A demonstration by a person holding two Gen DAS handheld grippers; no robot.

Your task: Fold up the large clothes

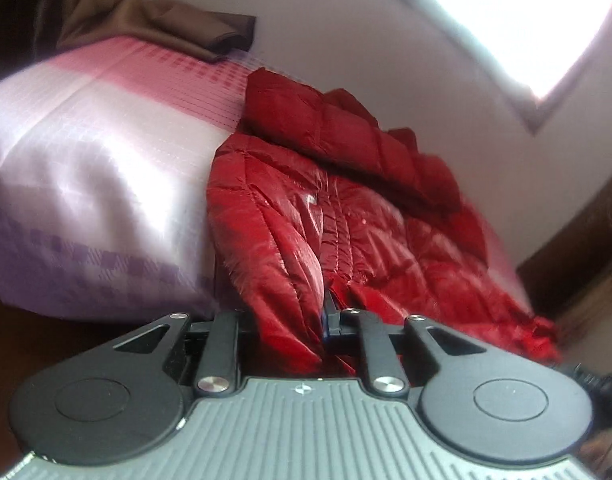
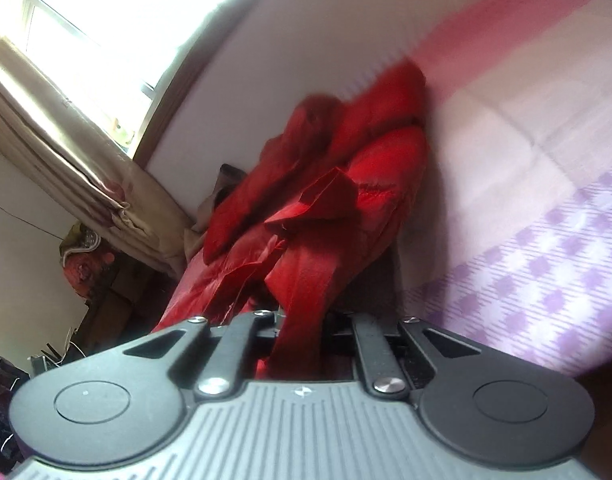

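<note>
Where jacket [image 1: 306, 232] bunches, fingers [image 2: 279, 326] hidden

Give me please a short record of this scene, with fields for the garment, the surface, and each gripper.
garment: red puffer jacket, quilted and shiny, partly bunched, one part laid over the body
surface: bed with pink and purple checked sheet
left gripper: shut on the jacket's near edge
right gripper: shut on a fold of the jacket
other cloth: brown fabric at the far end of the bed
background: bright window, beige curtain

Blown-out window [image 2: 77, 20] glare, motion blur, fisheye edge warp
</note>
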